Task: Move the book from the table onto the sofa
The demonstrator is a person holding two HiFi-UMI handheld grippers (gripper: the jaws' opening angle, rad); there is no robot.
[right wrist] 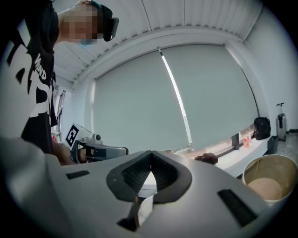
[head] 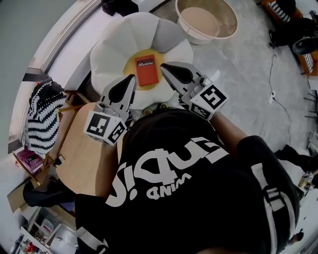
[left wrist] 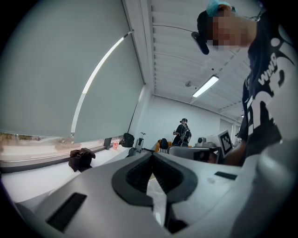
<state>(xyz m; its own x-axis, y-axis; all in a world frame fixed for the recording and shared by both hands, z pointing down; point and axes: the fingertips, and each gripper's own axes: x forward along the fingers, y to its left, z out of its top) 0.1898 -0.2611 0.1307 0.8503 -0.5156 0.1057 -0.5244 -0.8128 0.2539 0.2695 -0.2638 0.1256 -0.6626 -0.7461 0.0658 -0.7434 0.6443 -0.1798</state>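
Person's black printed shirt [head: 198,188] fills the head view from 3 through 6 to 8 o'clock and hides the floor and both forearms. White petal-shaped sofa [head: 112,49] at 12 o'clock, its near edge covered by the two grippers. Round wooden table [head: 82,154] at 8 o'clock, its right part hidden under the shirt; the bare part shows nothing on it. Beige round tub [head: 224,11] at 1 o'clock, its top rim cut off by the frame. Black-and-white striped cloth [head: 42,116] at 9 o'clock, draped over something with a wooden frame, hard to make out. Left gripper [head: 132,78] at 10 o'clock from picture centre and right gripper [head: 164,66] at 12 to 1 o'clock, both in the air, tips toward the sofa. In each gripper view the jaws meet at the tips with nothing between them. Those views show mostly window blind and ceiling, not the sofa. Orange book [head: 146,69] lies flat on the sofa's yellow centre pad [head: 128,67], between the two gripper tips and touching neither; cover print too small to read.
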